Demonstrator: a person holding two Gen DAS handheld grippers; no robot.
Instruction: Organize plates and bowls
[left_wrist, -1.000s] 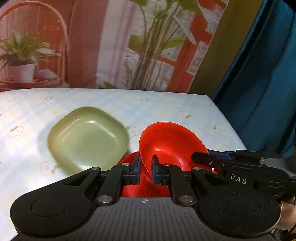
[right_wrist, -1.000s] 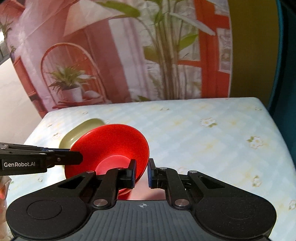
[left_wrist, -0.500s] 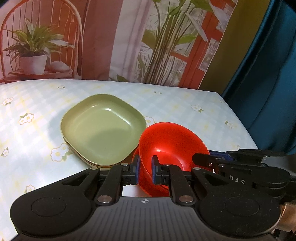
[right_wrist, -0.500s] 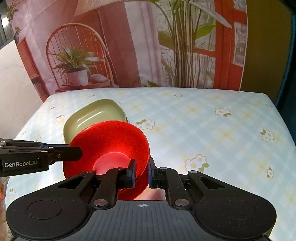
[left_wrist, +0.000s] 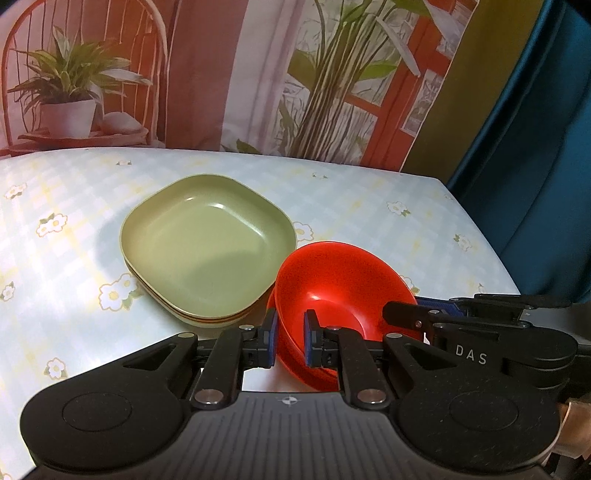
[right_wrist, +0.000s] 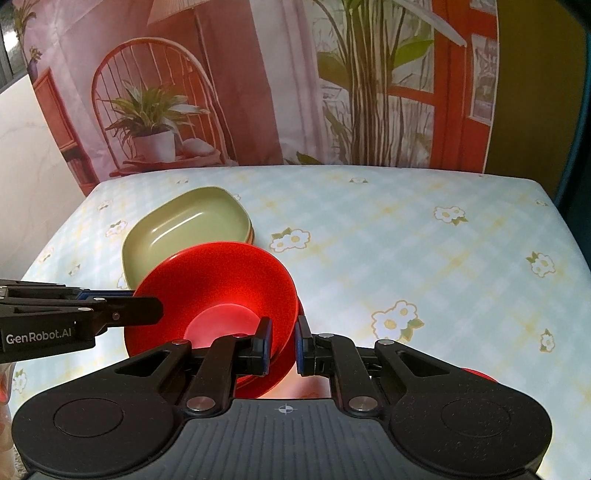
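A stack of red bowls (left_wrist: 332, 288) sits near the table's front edge, seen also in the right wrist view (right_wrist: 218, 288). My left gripper (left_wrist: 288, 339) straddles its near rim, the jaws a little apart. My right gripper (right_wrist: 282, 345) grips the opposite rim, its jaws also slightly apart. Each gripper's fingers show at the bowl's side in the other view. A stack of green square plates (left_wrist: 207, 247) lies just beyond the bowls, also in the right wrist view (right_wrist: 184, 229).
The table has a pale blue checked cloth with white flowers (right_wrist: 406, 240). A printed backdrop with plants and a chair stands behind (right_wrist: 258, 92). A dark blue curtain (left_wrist: 535, 147) hangs past the table's right edge.
Both grippers have carried the red bowls down and nearer the table, beside the green plates. The jaws of both now stand slightly wider on the rim.
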